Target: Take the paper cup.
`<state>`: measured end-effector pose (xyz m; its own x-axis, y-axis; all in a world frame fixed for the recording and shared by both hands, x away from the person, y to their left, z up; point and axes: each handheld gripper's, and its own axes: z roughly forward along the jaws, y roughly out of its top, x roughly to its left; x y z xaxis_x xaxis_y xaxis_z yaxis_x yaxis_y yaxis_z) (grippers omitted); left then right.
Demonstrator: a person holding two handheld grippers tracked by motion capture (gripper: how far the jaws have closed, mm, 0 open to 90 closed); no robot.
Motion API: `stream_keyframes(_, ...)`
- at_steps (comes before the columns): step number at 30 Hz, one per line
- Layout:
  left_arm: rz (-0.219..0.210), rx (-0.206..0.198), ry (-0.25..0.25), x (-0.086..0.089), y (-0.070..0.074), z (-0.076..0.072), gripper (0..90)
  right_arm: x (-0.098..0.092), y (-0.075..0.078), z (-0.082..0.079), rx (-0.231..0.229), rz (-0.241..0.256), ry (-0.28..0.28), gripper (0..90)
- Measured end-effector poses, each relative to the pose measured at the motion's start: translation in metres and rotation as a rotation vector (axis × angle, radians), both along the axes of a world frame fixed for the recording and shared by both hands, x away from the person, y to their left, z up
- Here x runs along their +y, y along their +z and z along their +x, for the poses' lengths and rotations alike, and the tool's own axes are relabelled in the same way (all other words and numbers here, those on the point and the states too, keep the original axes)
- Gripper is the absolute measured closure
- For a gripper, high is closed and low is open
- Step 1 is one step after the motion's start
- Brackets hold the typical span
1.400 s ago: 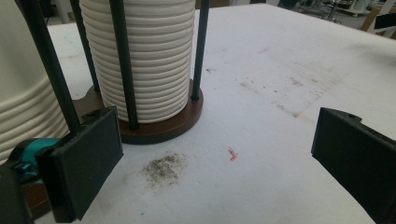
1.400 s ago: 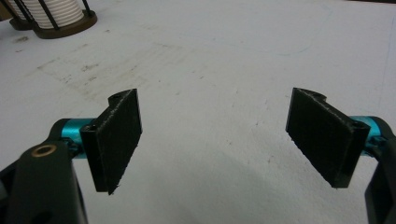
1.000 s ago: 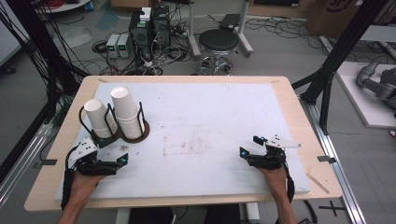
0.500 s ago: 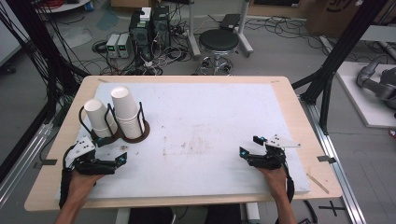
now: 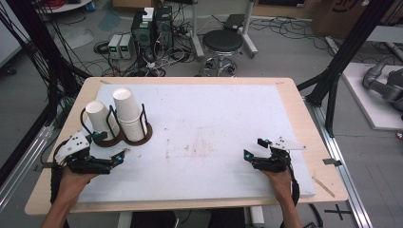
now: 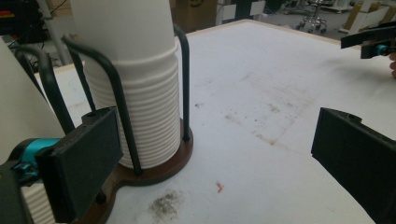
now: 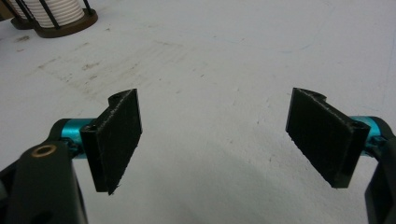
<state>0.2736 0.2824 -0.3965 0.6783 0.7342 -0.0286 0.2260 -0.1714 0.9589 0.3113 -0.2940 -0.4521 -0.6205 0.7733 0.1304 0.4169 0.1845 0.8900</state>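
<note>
Nothing picked yet: left tongs point(image 5: 119, 157) spread beside cup stack point(image 5: 129, 115) in holder point(image 5: 142, 137), probably approaching; right tongs point(image 5: 254, 148) spread, empty.

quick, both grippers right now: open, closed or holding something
left gripper: open, holding nothing, beside the cup stack.
right gripper: open, holding nothing.

Spread fingers point(image 6: 79, 163) beside the cup stack point(image 6: 140, 93) in its rack point(image 6: 116, 88)
</note>
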Motion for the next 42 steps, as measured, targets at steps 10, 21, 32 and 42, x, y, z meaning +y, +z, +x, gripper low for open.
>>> stream_keyframes(10, 0.046, -0.021, -0.054, 0.001, 0.043, 0.005, 1.8, -0.001, 0.0, 0.001, 0.009, 0.007, 0.002, 18.7)
stream_keyframes(21, 0.09, -0.043, -0.152, 0.007, 0.095, 0.021, 1.8, 0.0, 0.0, 0.001, 0.01, 0.008, 0.005, 18.8)
stream_keyframes(32, 0.151, -0.036, -0.255, 0.009, 0.131, 0.046, 1.8, 0.0, 0.0, 0.001, 0.008, 0.001, 0.005, 18.8)
stream_keyframes(42, 0.176, -0.009, -0.357, 0.013, 0.158, 0.07, 1.8, 0.001, 0.0, 0.001, 0.013, -0.002, 0.0, 18.7)
